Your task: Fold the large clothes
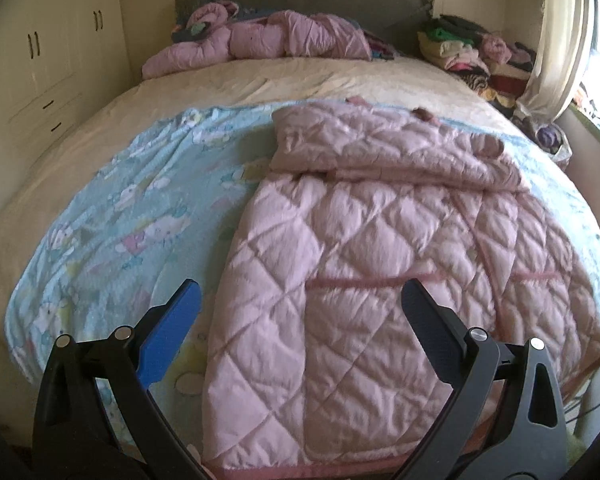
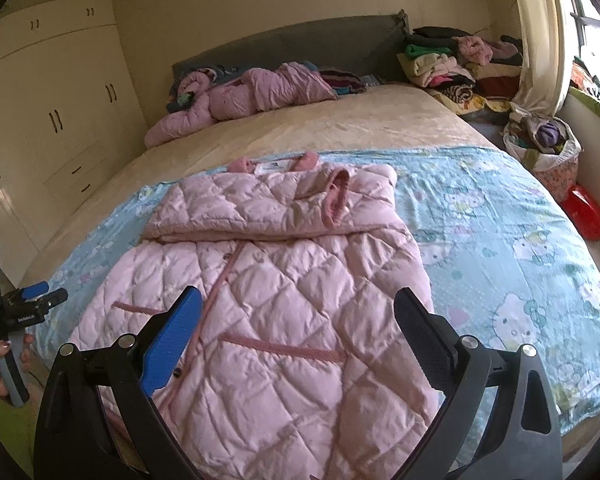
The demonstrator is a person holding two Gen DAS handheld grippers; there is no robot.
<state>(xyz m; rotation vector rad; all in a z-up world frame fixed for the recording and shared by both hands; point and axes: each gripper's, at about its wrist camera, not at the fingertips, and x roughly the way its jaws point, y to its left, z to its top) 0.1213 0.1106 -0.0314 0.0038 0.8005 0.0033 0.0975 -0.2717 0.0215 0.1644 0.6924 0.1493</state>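
Right wrist view showed the pink quilted coat flat on the bed, sleeves seemingly folded; both tools, right tool and left tool, gaped released, best pinching the hem corners evenly.

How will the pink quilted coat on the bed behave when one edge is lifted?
The pink coat will probably sag and drape, since its sleeves already lie folded limply across the chest. Its puffy quilting suggests it is light for its bulk. The shiny shell may slip over the blue sheet.
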